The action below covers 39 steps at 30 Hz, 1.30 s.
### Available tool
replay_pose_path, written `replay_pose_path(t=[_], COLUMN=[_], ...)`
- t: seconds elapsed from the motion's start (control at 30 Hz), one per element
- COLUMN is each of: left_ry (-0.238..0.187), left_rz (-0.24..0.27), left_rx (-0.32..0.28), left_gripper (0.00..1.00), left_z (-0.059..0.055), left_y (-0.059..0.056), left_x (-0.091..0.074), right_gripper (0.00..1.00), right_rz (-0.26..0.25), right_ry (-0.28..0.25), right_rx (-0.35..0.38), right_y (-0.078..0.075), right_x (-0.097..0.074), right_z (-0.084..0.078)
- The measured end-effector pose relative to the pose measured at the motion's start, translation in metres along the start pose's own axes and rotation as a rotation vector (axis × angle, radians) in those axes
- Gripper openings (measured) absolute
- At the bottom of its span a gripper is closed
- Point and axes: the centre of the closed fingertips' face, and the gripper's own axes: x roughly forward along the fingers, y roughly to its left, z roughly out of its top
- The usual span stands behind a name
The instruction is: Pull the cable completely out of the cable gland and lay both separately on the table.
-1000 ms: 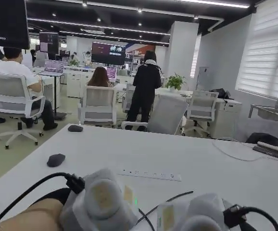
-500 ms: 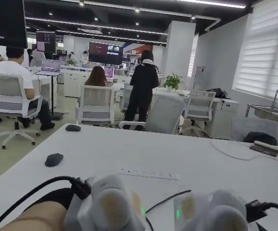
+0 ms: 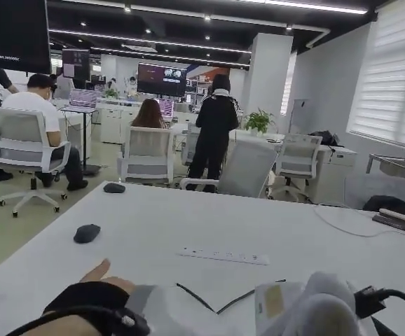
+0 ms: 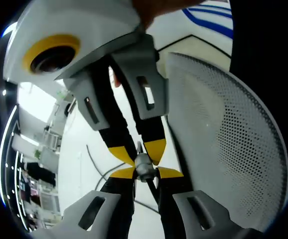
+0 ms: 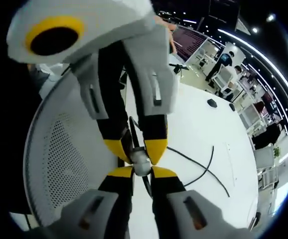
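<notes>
Now the left hand-held gripper (image 4: 145,173) and the right hand-held gripper (image 5: 141,172) meet tip to tip, their yellow-ended jaws pointing straight at each other. The small grey cable gland (image 4: 143,168) sits exactly where the four tips come together. Each hand-held gripper is clenched, with its two jaws drawn in against the gland from its own side. Whether any pad presses on the gland's body or on the cable at its ends cannot be told. In the right gripper view a thin black line runs on from the gland between both pairs of jaws, so the cable passes through the gland.

In the head view the rest of the black cable (image 3: 197,299) lies slack in a shallow V on the white tabletop (image 3: 188,224), near its front edge. A person's hand (image 3: 94,290), wrapped in a black strap, is low on the left of that view. Farther back on the tabletop lie a white power strip (image 3: 223,257) and a dark mouse (image 3: 87,233), well apart from the cable. A white perforated panel (image 4: 223,139) curves beside the jaws in both gripper views.
</notes>
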Motion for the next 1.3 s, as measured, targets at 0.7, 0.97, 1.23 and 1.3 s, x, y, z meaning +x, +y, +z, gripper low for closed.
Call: replay_pose_path(t=[0.7,0.97,1.23,1.3], left_ry=[-0.153,-0.088,-0.109,-0.103], left_rz=[-0.102,0.094,0.105,0.121], left_rx=[-0.441,-0.220,-0.215,-0.226], left_gripper=[0.16,0.17,0.17,0.17], left_z=[0.005,-0.008,-0.008,-0.014], left_y=[-0.005,-0.005,-0.014,-0.014], left_x=[0.001,-0.004,-0.010,-0.008], right_gripper=[0.12,0.21,0.05,0.04], right_rz=[-0.131,-0.254,-0.312,-0.337], right_ry=[0.021,-0.022,-0.088,-0.069], right_rx=[-0.097,0.025,0.004,0.019], right_y=[0.000,-0.002,-0.002,-0.004], right_x=[-0.003,0.006,-0.003,-0.003], right_z=[-0.005,-0.019,-0.013,-0.023])
